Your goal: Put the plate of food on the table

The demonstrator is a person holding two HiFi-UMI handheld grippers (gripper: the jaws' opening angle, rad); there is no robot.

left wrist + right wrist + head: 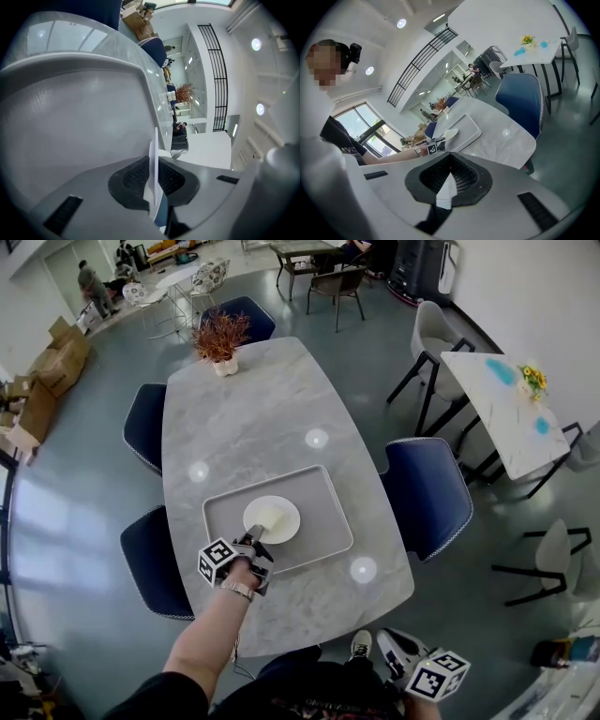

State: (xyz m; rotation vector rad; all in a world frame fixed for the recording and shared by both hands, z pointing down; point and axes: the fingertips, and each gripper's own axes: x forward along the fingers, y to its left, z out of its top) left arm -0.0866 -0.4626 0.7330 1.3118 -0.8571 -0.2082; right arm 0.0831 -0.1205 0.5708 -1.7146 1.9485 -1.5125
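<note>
Left claw (255,540) on thin rim of round white plate (277,516)

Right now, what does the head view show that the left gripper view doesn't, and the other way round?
Only the head view: the whole white plate lying on the grey tray, the blue chairs around the table, and the right gripper held low, off the table's near edge. Only the left gripper view: the left gripper with its pads pressed on the plate's thin rim, seen edge-on. Both: the tray, the marble table and the potted plant at its far end.
</note>
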